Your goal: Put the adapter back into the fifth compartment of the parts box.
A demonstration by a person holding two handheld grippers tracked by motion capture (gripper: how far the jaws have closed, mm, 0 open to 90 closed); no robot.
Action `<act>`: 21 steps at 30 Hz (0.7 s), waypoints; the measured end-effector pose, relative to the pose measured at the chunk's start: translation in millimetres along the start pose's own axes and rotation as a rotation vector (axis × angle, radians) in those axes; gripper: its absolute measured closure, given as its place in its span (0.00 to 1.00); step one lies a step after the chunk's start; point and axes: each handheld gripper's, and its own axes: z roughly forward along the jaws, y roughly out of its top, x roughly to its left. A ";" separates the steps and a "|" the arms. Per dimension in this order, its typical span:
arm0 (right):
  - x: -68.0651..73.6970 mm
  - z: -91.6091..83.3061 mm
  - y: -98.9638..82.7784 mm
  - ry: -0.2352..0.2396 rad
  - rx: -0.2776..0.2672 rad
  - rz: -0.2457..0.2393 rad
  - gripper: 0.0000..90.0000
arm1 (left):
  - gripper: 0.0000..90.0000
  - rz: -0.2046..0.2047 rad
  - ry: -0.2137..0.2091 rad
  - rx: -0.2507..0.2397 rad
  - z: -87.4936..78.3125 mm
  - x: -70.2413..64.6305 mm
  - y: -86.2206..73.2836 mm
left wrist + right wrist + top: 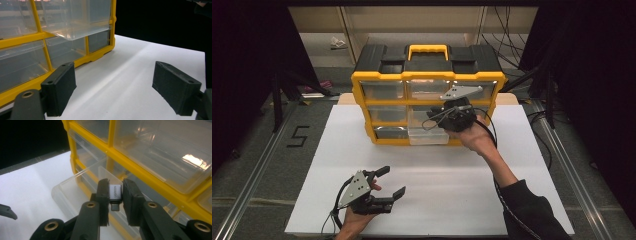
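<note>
Above the pulled-out drawer (75, 187) — right claw (115, 195) pinches adapter (115, 194)

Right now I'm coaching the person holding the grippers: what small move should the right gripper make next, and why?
Probably ease the right gripper down and open it: it pinches a small silver adapter just above the pulled-out clear drawer of the yellow organizer.

Dark curtains (242, 75) flank grey floor (257, 165), perhaps carpeted; pale shelving (412, 22) behind.
</note>
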 end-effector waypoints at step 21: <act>11.4 -4.1 2.5 0.032 -0.034 0.006 0.47 | 0.20 -0.001 -0.002 0.002 0.3 0.1 0.0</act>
